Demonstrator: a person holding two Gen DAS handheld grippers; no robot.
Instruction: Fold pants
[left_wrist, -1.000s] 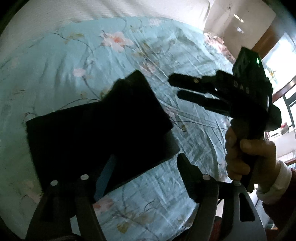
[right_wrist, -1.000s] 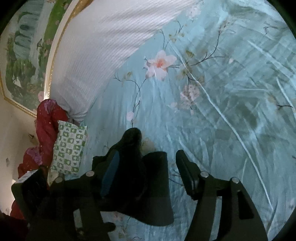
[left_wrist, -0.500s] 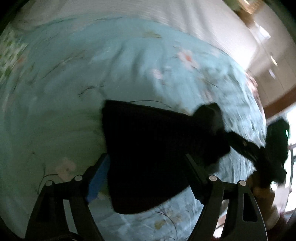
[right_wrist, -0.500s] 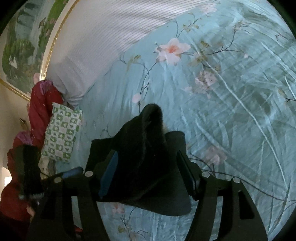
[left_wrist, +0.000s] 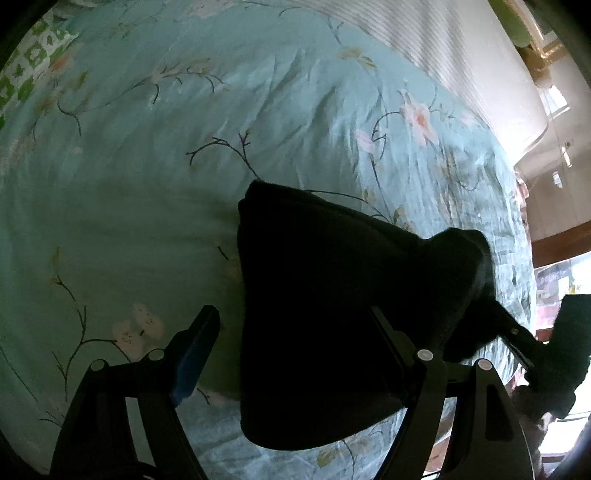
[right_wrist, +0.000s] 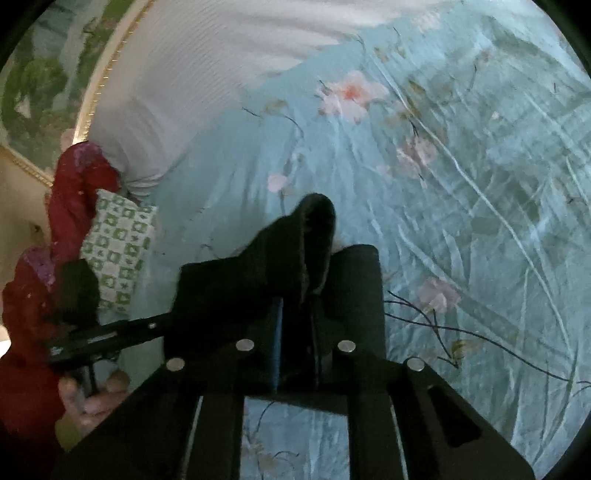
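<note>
The black pants (left_wrist: 325, 295) lie folded into a thick pad on the pale blue floral bedsheet (left_wrist: 147, 166). My left gripper (left_wrist: 295, 332) is open, its fingers on either side of the pad's near left part. My right gripper (right_wrist: 295, 314) is shut on a raised corner of the pants (right_wrist: 295, 251), which stands up in a peak. In the left wrist view the right gripper (left_wrist: 517, 339) reaches in from the right and holds that raised corner. In the right wrist view the left gripper (right_wrist: 110, 332) comes in low from the left.
A white striped pillow or headboard (right_wrist: 192, 92) lies at the far end of the bed. A green-and-white patterned cushion (right_wrist: 118, 251) and red cloth (right_wrist: 74, 192) sit at the left edge. A window and wooden frame (left_wrist: 554, 258) are at the right.
My right gripper has shut on the raised corner of the pants. My left gripper swung left around the pad and now straddles it, open.
</note>
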